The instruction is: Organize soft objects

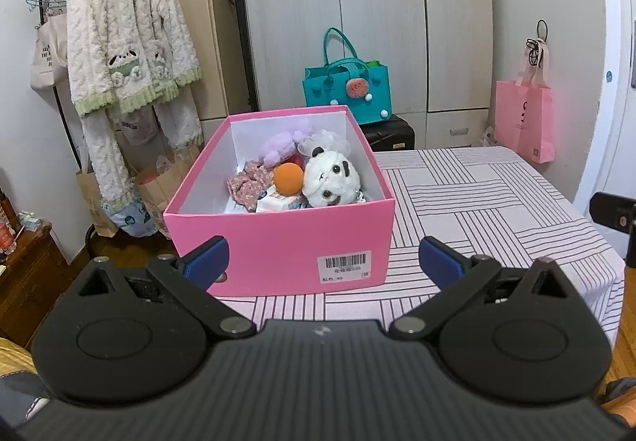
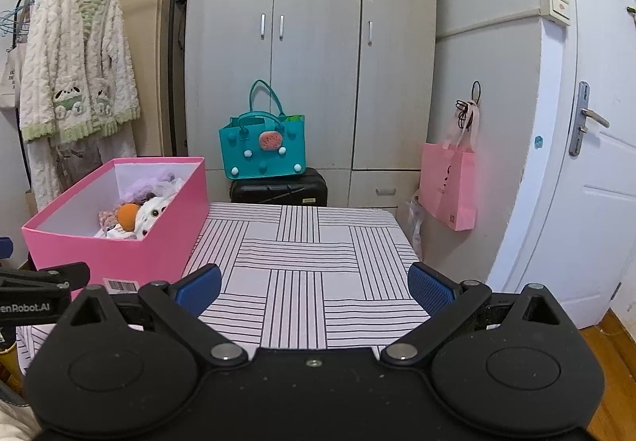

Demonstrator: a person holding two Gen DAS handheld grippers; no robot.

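Both the left tongs (image 1: 324,262) and right tongs (image 2: 314,288) hung released and empty while the pink box (image 1: 278,242) of soft toys (image 1: 332,178) sat at the bench's (image 2: 310,282) left edge, where a careless nudge might have tipped it off

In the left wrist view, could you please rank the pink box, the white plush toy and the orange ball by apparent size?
1. pink box
2. white plush toy
3. orange ball
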